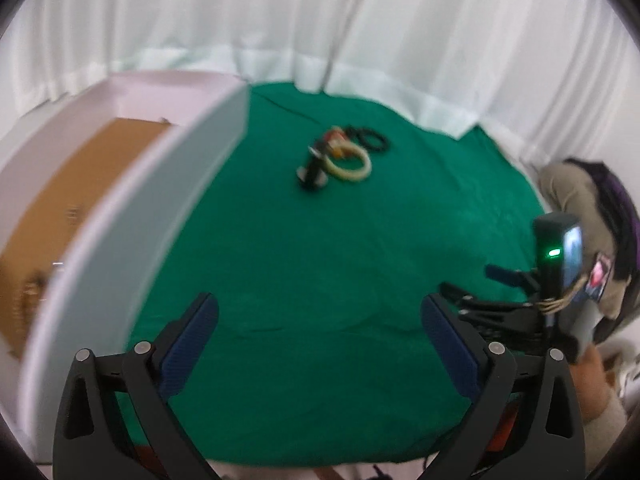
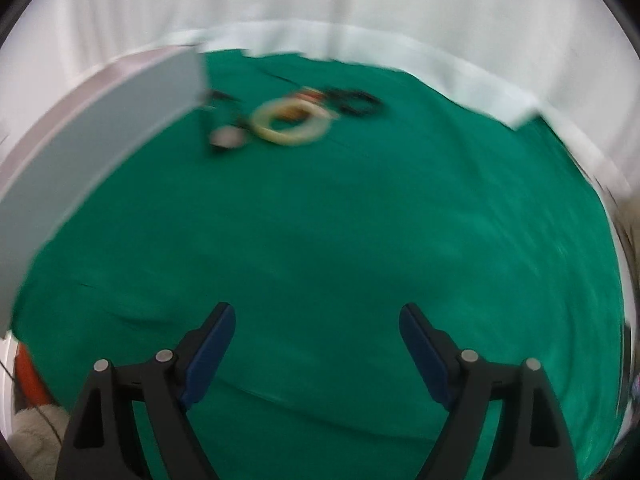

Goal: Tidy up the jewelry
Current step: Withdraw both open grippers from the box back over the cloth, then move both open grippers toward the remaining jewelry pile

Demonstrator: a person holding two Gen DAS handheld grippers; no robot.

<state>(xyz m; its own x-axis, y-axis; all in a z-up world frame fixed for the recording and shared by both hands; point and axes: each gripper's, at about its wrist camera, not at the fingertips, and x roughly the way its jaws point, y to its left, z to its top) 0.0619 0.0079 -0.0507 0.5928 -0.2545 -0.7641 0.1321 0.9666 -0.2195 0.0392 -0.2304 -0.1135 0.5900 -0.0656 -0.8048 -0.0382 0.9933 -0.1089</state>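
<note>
A small heap of jewelry lies on the green cloth [image 1: 320,260]: a cream bangle [image 1: 352,166], a black beaded bracelet [image 1: 372,139], a reddish piece [image 1: 335,138] and a dark watch-like piece [image 1: 312,172]. The right wrist view shows the same bangle [image 2: 292,122] and black bracelet [image 2: 358,102], blurred. A white box [image 1: 132,216] with a brown cardboard floor stands at the left. My left gripper [image 1: 320,340] is open and empty above the near cloth. My right gripper [image 2: 316,340] is open and empty; it also shows in the left wrist view [image 1: 500,292] at the right.
White curtains [image 1: 320,20] hang behind the table. The box's wall [image 2: 80,160] fills the left of the right wrist view. The person's body in beige and dark clothing [image 1: 580,200] is at the right edge. The cloth's front edge runs just below the left gripper.
</note>
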